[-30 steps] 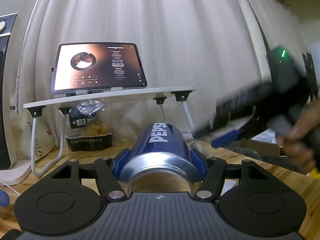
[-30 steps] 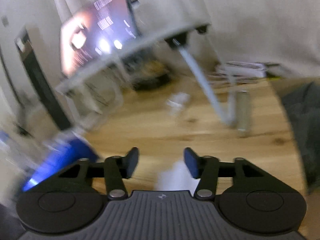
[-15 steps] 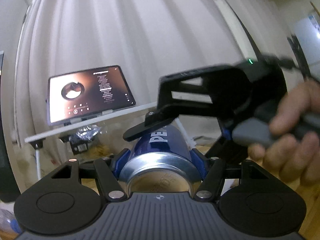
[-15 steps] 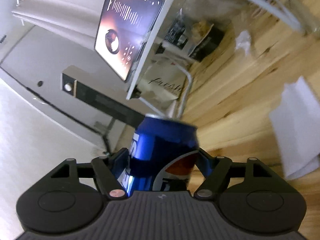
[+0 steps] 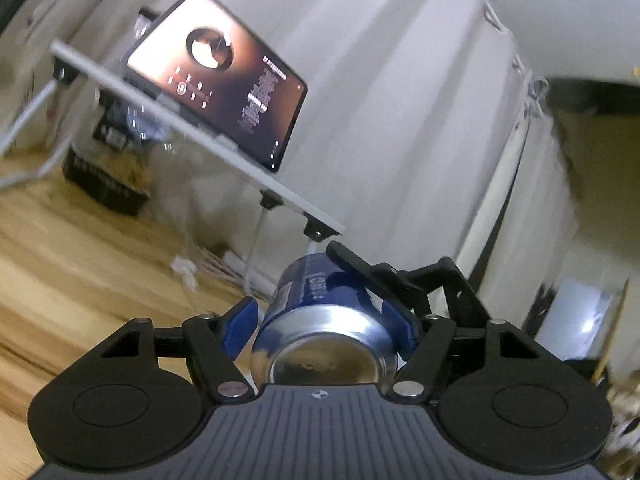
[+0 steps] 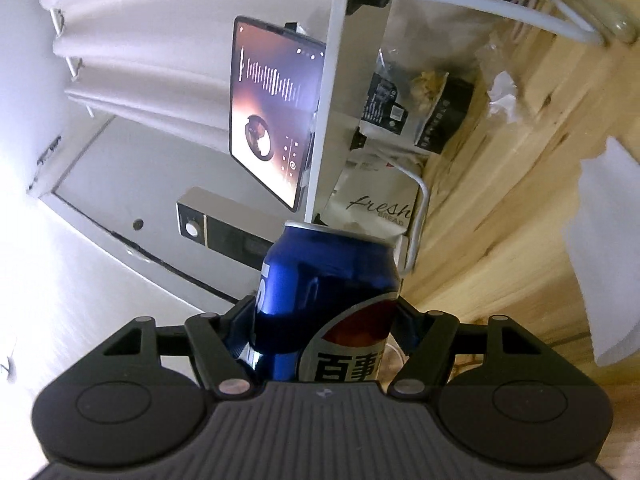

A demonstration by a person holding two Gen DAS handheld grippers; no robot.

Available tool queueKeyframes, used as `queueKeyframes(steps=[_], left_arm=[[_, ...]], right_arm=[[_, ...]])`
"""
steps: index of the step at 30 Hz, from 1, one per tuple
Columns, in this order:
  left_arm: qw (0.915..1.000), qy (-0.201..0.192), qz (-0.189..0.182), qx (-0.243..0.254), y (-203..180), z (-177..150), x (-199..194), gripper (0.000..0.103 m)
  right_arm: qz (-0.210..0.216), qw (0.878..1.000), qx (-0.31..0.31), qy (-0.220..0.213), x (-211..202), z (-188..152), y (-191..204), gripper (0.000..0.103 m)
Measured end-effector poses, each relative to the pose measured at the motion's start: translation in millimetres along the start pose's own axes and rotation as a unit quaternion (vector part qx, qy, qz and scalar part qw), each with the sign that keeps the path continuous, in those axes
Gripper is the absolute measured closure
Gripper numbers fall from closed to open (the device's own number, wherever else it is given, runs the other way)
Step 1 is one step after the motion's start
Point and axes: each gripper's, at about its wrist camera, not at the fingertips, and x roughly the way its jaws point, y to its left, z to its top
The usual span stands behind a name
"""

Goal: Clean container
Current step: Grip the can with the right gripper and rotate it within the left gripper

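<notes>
A blue Pepsi can [image 5: 320, 312] sits between my left gripper's [image 5: 320, 320] blue pads, silver bottom toward the camera. The left pad shows a small gap beside the can; the right pad touches it. My right gripper's black fingers [image 5: 372, 272] reach over the can's far end in the left wrist view. In the right wrist view the same can [image 6: 328, 280] stands between the right gripper's [image 6: 324, 316] pads, which are closed on its sides. The can is held above the wooden table [image 6: 500, 216].
A tablet [image 5: 216, 76] with a lit screen rests on a white folding stand [image 5: 192, 128]. Snack bags [image 6: 404, 112] and a bread bag [image 6: 376, 208] lie under the stand. White paper [image 6: 604, 248] lies on the table. White curtain behind.
The right gripper swung in from the right and closed on the can held by the left gripper. Both views have tilted, with the can turned along.
</notes>
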Motion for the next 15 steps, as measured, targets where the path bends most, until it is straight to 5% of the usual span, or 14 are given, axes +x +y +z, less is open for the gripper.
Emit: queueKeyframes(steps=[4, 6, 8, 10, 15], left_arm=[[0.9998, -0.001, 0.000, 0.020, -3, -1, 0, 0.037], [0.9967, 0.003, 0.026, 0.077, -14, -1, 1, 0.037], [0.9845, 0.006, 0.062, 0.164, -29, -6, 3, 0.037], [0.9546, 0.009, 0.102, 0.280, -48, -17, 6, 0.037], [0.8483, 0.012, 0.143, 0.510, -80, -63, 13, 0.037]], right_arm=[[0.003, 1.000, 0.006, -0.004, -4, -1, -4, 0.032], [-0.005, 1.000, 0.002, 0.001, -4, 1, -3, 0.029], [-0.023, 1.000, -0.012, 0.006, -5, 3, 1, 0.027], [-0.049, 0.998, -0.034, 0.008, -6, 7, 7, 0.025], [-0.081, 0.996, -0.030, 0.016, -4, 11, 8, 0.024]])
